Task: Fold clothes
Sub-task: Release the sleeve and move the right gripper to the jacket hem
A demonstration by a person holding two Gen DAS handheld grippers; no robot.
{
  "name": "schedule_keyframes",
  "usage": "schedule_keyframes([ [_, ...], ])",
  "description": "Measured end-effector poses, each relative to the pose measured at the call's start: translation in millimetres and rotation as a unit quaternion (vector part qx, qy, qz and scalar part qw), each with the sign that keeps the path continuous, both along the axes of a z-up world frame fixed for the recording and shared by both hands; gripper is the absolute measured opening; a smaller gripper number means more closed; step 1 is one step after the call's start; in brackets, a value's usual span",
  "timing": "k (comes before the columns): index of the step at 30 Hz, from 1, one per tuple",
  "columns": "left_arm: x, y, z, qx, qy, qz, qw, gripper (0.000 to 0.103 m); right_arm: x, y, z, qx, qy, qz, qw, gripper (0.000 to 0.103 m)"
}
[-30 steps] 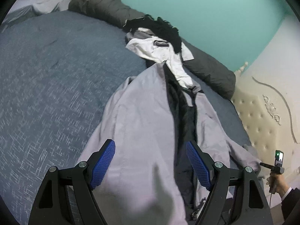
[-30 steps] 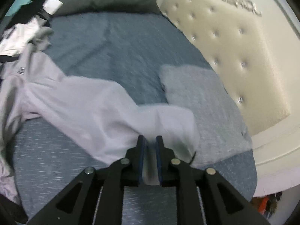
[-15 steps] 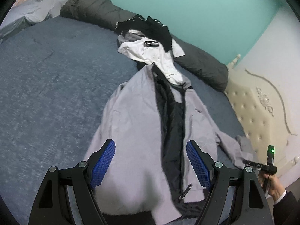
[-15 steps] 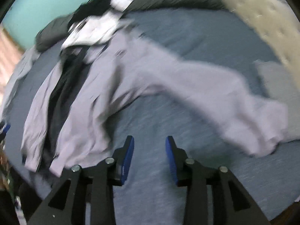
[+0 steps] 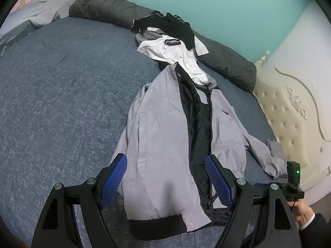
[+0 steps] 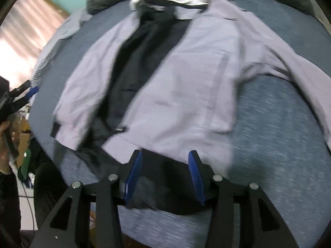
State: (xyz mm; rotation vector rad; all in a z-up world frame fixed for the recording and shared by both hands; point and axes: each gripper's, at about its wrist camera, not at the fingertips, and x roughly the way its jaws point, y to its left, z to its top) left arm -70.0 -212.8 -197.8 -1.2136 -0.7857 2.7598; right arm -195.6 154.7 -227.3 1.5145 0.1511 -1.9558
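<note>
Both tongs are empty: left tongs (image 5: 165, 178) spread, right tongs (image 6: 164, 175) opening over the near hem. No fold seems made in the jacket (image 5: 165, 128); the far pile (image 5: 171, 37) waits.

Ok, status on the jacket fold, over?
Left tongs open, empty. Right tongs opening over hem, nothing gripped. Jacket flat, unzipped. White shirt overlaps collar.
</note>
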Motion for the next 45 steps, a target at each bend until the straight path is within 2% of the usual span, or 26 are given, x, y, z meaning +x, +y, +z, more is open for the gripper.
schedule_keyframes([
  [8,3,-6,2,0.000,0.006,0.001,1.0000,0.082,16,-93,-12,-0.010,-0.014,0.073,0.997,0.047],
  [10,2,-11,1,-0.001,0.005,0.004,1.0000,0.082,19,-113,-21,-0.015,-0.032,0.088,0.995,0.047],
  [22,0,-51,-24,0.012,-0.014,0.030,0.9994,0.082,23,-165,-63,-0.036,-0.122,0.113,0.985,0.047],
  [23,0,-52,-25,0.011,-0.015,0.032,0.9993,0.082,23,-166,-65,-0.038,-0.127,0.114,0.985,0.043],
  [24,0,-54,-25,0.011,-0.016,0.034,0.9993,0.082,23,-166,-66,-0.044,-0.131,0.113,0.984,0.033],
  [28,-2,-59,-29,0.014,-0.020,0.041,0.9988,0.082,21,-163,-63,-0.065,-0.128,0.109,0.984,0.020],
  [29,-2,-58,-29,0.014,-0.020,0.041,0.9989,0.082,21,-161,-60,-0.069,-0.121,0.109,0.984,0.010],
  [30,-2,-57,-29,0.014,-0.019,0.039,0.9989,0.082,20,-159,-55,-0.072,-0.113,0.108,0.985,0.008],
  [36,-8,-51,-31,0.015,-0.023,0.033,0.9991,0.082,6,-133,-27,-0.078,-0.064,0.088,0.991,0.003],
  [45,-23,-55,-63,0.011,-0.060,0.030,0.9977,0.081,-24,-42,14,-0.053,0.001,0.031,0.998,0.002],
])
